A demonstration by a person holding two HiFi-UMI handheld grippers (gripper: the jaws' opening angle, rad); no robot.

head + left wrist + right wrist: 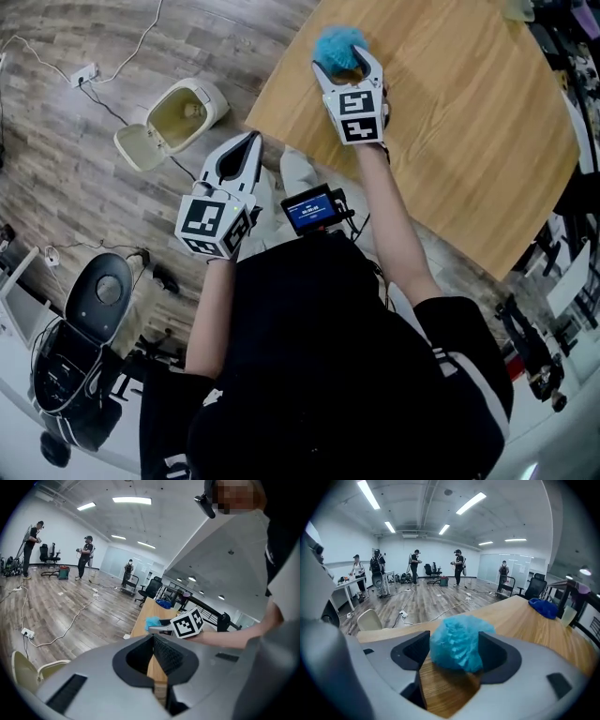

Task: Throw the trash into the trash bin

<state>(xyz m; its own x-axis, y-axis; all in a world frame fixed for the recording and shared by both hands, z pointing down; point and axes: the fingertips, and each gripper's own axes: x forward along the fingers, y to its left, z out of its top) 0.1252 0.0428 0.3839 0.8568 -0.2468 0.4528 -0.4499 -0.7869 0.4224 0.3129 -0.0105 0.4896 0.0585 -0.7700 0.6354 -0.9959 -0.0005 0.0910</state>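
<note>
head view first: the right gripper [347,58] reaches out over the near corner of the wooden tabletop [469,122], jaws spread, with the blue crumpled wad [339,45] sitting between the tips. the left gripper [251,141] hangs off the table edge above the floor, jaws drawn together to a point, nothing in them. the trash bin [183,114] stands on the floor to the left, lid flipped open, well apart from the wad.

left gripper view: the left gripper [153,637] shows its two dark pads meeting along a line, empty. beyond it, the blue wad [152,622] lies on the table corner with the other gripper's tips around it.

right gripper view: here's the close look. the right gripper [454,649] stands wide, pads flanking the wad [457,639], which rests on the tabletop [525,620]. it fills most of the gap, but i read no squeeze on it yet.

the wad looks like thin pleated film or tissue: very light, soft, springy, nothing fragile. it should crush down a good deal, so my call is to close across its fat middle, low near the tabletop, and close fully so it can't puff out or slip free on the way to the bin.
</note>
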